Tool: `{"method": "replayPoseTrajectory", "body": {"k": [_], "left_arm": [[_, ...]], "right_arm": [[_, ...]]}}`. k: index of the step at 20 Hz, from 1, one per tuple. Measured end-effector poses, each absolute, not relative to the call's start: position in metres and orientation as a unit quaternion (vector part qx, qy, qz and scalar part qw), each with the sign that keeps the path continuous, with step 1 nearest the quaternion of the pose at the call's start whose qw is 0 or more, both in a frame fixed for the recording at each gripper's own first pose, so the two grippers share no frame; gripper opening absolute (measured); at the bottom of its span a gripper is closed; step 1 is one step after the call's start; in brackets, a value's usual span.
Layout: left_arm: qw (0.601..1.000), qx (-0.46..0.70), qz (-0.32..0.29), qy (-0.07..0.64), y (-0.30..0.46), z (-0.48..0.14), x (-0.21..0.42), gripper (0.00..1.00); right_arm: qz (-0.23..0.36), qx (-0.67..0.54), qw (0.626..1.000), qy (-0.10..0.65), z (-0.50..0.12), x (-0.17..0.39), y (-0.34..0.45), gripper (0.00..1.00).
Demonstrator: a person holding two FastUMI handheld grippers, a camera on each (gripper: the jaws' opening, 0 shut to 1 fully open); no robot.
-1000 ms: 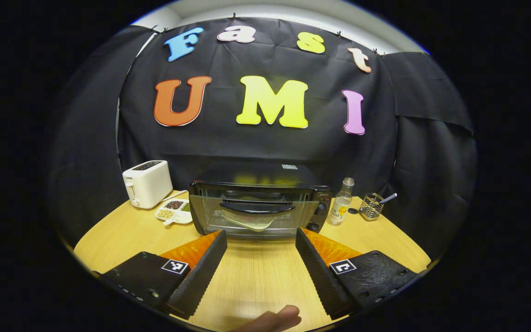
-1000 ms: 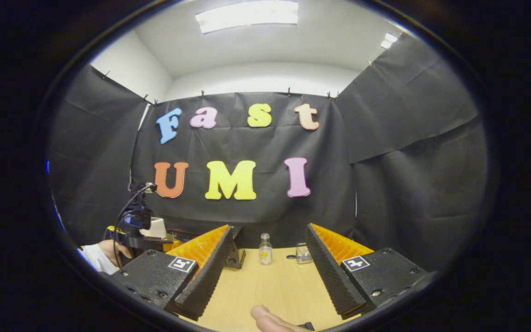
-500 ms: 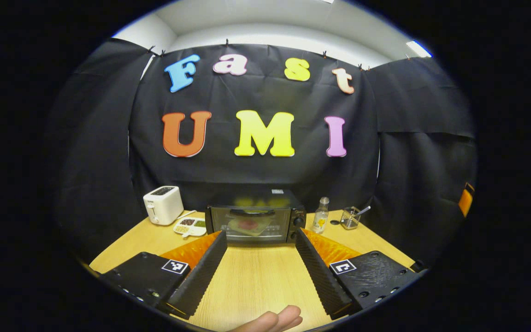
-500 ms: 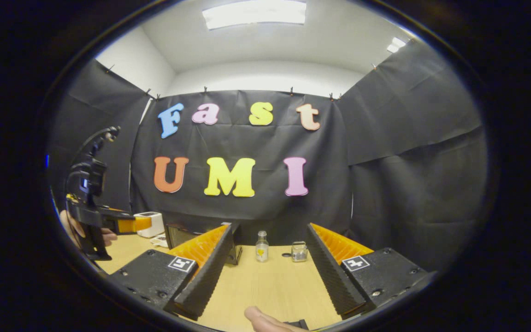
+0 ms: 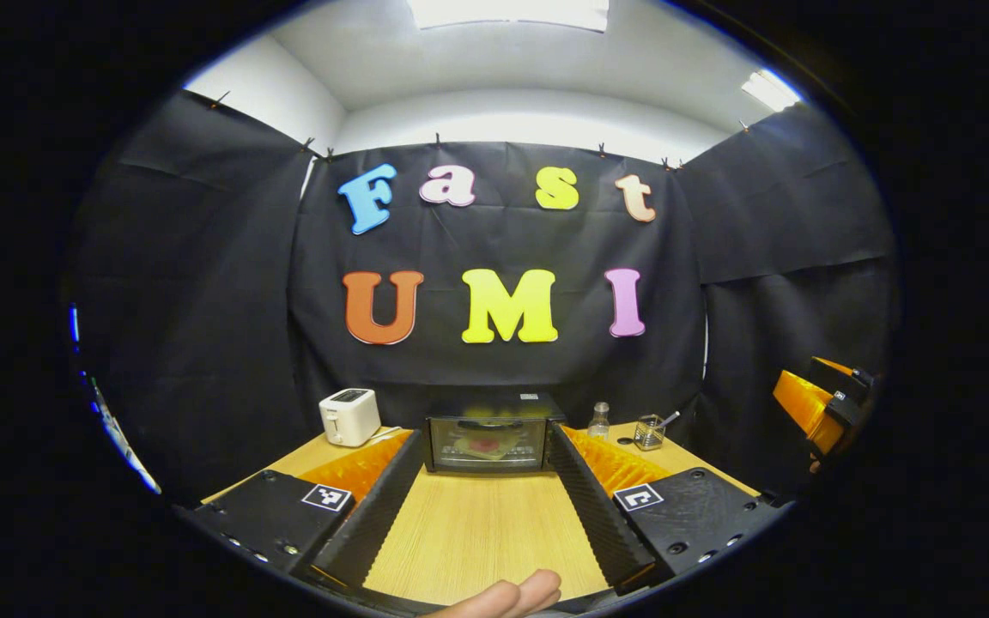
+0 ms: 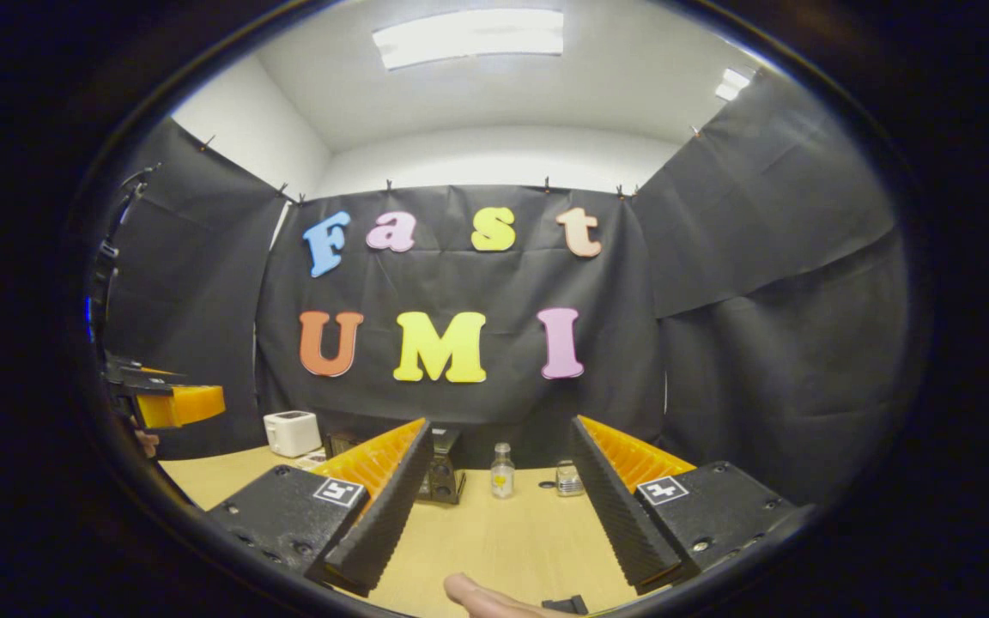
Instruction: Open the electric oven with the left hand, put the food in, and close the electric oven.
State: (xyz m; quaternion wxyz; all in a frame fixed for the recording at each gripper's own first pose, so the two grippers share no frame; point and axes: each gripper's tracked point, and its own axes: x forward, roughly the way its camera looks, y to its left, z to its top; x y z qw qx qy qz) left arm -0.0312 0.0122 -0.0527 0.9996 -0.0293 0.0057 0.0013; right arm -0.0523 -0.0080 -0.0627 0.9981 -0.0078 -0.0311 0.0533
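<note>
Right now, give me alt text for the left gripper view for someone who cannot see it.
The electric oven sits shut at the far side of the wooden table, food visible behind its glass door. The open left claw frames it from a distance; a white toaster stands left of it.

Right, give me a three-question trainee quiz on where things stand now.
1. True or false: the oven door is shut with the food behind the glass.
2. What stands left of the oven in the left gripper view? A) a toaster B) a kettle C) a bowl
3. Fill in: the left gripper and the right gripper both have fingers spread ____ and hold nothing.

Key: 1 true. 2 A, the white toaster. 3 open.
</note>
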Motion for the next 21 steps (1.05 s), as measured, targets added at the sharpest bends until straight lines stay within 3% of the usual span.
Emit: {"method": "replayPoseTrajectory", "body": {"k": [2,4,5,10,12,15,18,19,20,21], "left_arm": [[0.999,-0.041,-0.002,0.004,0.000,-0.061,-0.047,0.95],[0.999,-0.032,-0.017,0.002,-0.009,-0.060,-0.057,0.95],[1.000,-0.024,-0.019,0.001,-0.010,-0.060,-0.060,0.95],[1.000,-0.015,-0.019,-0.011,-0.013,-0.055,-0.067,0.95],[1.000,-0.013,-0.016,-0.012,-0.013,-0.057,-0.066,0.95],[1.000,-0.012,-0.014,-0.005,-0.014,-0.063,-0.062,0.95],[1.000,-0.009,-0.012,-0.002,-0.014,-0.066,-0.060,0.95],[1.000,-0.009,-0.011,-0.003,-0.015,-0.066,-0.059,0.84],[1.000,-0.009,-0.010,-0.004,-0.014,-0.066,-0.058,0.84],[1.000,-0.011,-0.008,-0.006,-0.013,-0.065,-0.059,0.84]], "right_arm": [[0.054,-0.015,0.998,-0.034,-0.066,-0.055,-0.007,0.96],[0.059,-0.015,0.998,-0.034,-0.068,-0.058,-0.006,1.00],[0.060,-0.012,0.998,-0.034,-0.068,-0.058,-0.006,0.96],[0.054,-0.005,0.998,-0.033,-0.069,-0.059,-0.013,0.96],[0.051,0.009,0.998,-0.047,-0.061,-0.061,-0.017,1.00],[0.046,0.020,0.997,-0.060,-0.052,-0.064,-0.024,0.96],[0.043,0.020,0.997,-0.057,-0.056,-0.063,-0.027,1.00],[0.046,0.023,0.997,-0.055,-0.058,-0.064,-0.026,1.00],[0.050,0.034,0.997,-0.057,-0.056,-0.064,-0.024,0.96],[0.057,0.049,0.995,-0.064,-0.053,-0.065,-0.022,1.00]]}}
